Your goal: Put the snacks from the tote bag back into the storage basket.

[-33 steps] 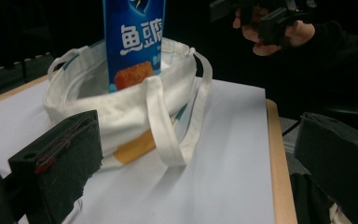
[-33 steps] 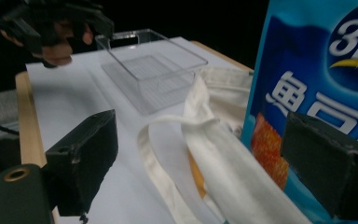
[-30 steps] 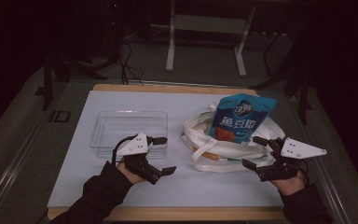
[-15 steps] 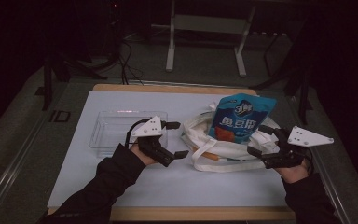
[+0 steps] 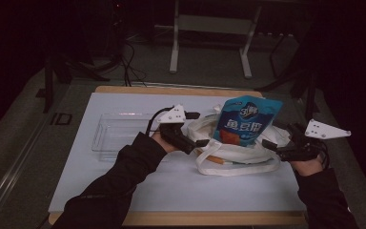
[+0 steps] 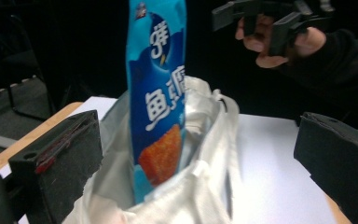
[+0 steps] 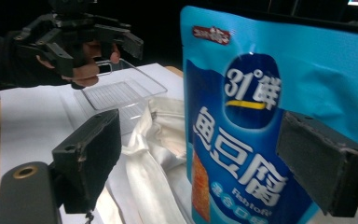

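Both claws have closed in on the white cloth bag since the earlier frames, the left claw (image 5: 196,129) travelling farther, from beside the clear tray (image 5: 116,133) to the bag's left edge. The blue snack pouch (image 5: 247,120) stands upright in the white cloth bag (image 5: 228,152) at the middle of the desk (image 5: 124,191). The right claw (image 5: 282,138) hovers at the bag's right side. Both claws are spread wide and empty, forearms reaching in low, jaws levelled at the pouch. The tall pouch looks top-heavy; a one-sided nudge could topple it out of the slack bag
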Demonstrator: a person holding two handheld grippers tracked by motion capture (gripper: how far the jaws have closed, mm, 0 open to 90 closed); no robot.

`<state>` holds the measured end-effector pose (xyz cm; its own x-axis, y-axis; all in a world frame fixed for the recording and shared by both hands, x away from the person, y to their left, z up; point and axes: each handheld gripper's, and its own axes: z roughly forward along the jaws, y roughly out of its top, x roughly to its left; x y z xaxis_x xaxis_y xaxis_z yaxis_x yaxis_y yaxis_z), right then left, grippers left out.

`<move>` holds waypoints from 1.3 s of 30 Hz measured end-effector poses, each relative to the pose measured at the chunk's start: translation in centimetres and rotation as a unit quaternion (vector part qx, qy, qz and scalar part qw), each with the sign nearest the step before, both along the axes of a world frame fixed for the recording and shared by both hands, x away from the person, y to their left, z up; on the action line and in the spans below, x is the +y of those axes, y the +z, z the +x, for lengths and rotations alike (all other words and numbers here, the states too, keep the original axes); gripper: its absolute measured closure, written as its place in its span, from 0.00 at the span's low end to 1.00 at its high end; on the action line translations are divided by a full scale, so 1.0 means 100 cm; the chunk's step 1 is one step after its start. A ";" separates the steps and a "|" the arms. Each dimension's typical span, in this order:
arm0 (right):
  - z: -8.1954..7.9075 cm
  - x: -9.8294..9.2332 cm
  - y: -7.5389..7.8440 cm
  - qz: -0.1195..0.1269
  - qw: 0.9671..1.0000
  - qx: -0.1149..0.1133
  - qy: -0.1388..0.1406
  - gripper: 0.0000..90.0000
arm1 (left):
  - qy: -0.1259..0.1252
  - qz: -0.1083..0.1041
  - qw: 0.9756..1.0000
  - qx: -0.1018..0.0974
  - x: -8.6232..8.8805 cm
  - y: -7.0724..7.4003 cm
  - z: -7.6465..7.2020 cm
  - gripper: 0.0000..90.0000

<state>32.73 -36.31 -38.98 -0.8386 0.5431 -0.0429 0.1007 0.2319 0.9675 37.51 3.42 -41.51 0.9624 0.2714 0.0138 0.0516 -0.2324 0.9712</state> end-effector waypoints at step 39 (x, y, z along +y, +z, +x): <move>0.077 -0.004 -0.033 -0.028 0.998 0.064 0.003 0.48 | 0.006 0.045 0.999 0.021 -0.081 -0.013 0.059 0.58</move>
<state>40.43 -36.75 -42.29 -0.8426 0.5375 0.0335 0.2202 0.2871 0.9322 43.37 -4.65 -42.85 0.9594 0.2821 -0.0028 0.0960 -0.3174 0.9434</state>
